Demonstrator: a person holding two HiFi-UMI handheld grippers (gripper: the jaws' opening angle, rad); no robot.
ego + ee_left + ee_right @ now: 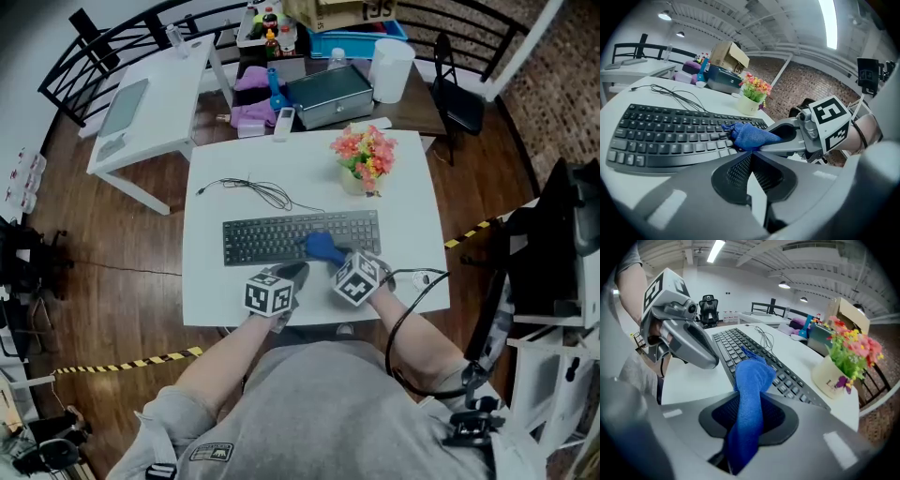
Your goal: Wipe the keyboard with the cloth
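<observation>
A black keyboard (281,239) lies across the white table (408,220). A blue cloth (323,247) rests on its keys right of the middle, and my right gripper (333,256) is shut on it. In the right gripper view the cloth (752,380) runs from between the jaws out onto the keyboard (740,345). My left gripper (294,273) hovers at the keyboard's near edge, just left of the cloth. Its jaws meet with nothing between them (751,153). The left gripper view shows the cloth (750,136) bunched on the keys (661,138).
A pot of flowers (364,159) stands behind the keyboard's right end. The keyboard's thin cable (253,190) loops at the back left. Behind the table are a metal case (328,94), bottles and a white roll (390,67). A white side table (150,103) stands far left.
</observation>
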